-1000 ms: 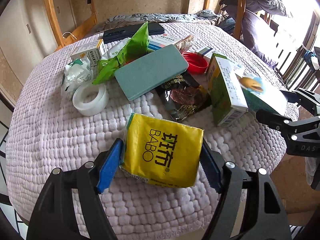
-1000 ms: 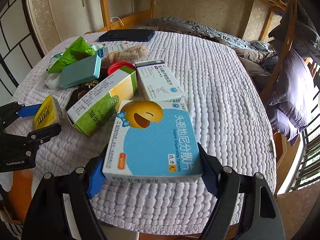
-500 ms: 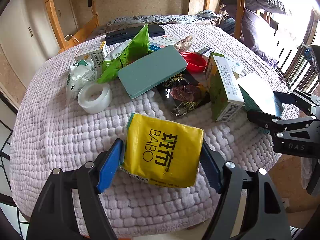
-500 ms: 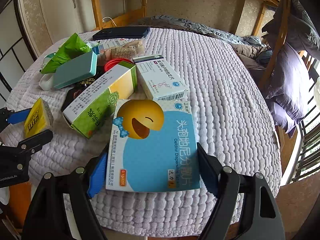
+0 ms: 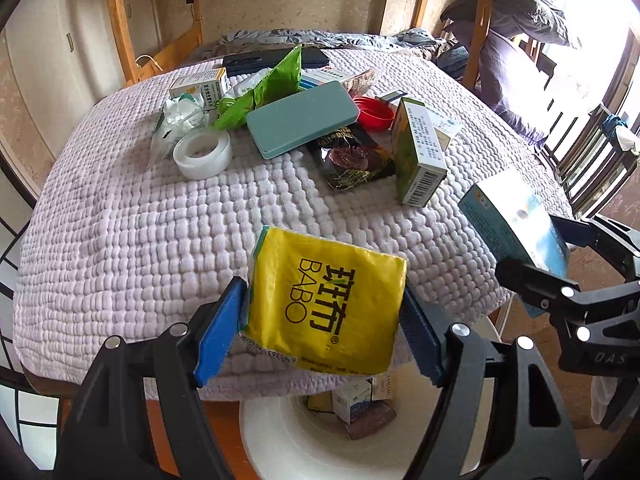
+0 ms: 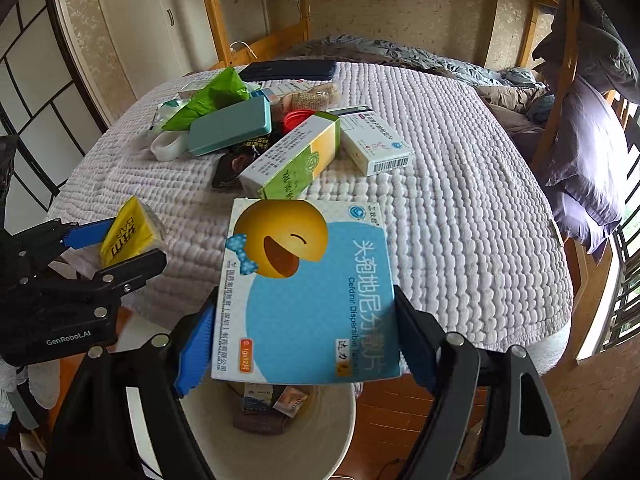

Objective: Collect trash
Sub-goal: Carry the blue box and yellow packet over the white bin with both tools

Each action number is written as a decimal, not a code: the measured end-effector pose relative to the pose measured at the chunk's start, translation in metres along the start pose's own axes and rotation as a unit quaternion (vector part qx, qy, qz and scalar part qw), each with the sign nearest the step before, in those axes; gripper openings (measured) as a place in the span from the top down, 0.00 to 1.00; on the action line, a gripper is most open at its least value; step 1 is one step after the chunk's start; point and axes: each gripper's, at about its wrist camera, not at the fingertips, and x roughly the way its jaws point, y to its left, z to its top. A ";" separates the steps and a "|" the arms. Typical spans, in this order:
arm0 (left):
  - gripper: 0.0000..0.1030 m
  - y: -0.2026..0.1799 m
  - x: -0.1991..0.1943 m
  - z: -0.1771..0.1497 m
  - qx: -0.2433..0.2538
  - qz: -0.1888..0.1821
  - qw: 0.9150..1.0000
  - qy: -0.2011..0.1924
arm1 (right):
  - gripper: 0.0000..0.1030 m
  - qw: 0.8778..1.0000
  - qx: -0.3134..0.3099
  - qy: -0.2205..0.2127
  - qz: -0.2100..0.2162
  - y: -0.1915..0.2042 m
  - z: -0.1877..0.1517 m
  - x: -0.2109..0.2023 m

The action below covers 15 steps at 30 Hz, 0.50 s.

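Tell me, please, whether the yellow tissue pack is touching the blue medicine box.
Apart. The left wrist view shows the yellow tissue pack in the left gripper and the blue medicine box well to its right, bedspread visible between.

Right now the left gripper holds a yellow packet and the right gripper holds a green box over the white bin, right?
Not quite. The right gripper holds a blue box with a laughing yellow face, as the right wrist view shows. The left gripper does hold the yellow packet, above the white bin.
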 end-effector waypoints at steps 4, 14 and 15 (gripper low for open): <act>0.27 -0.003 -0.008 -0.009 0.000 -0.005 1.000 0.002 | 0.24 1.000 -0.006 -0.001 0.007 0.011 -0.009 -0.010; 0.27 -0.009 -0.021 -0.034 0.002 -0.005 1.000 0.011 | 0.24 1.000 -0.008 0.008 0.013 0.019 -0.031 -0.024; 0.27 -0.010 -0.021 -0.037 0.003 -0.004 1.000 0.012 | 0.24 1.000 -0.008 0.010 0.013 0.019 -0.033 -0.024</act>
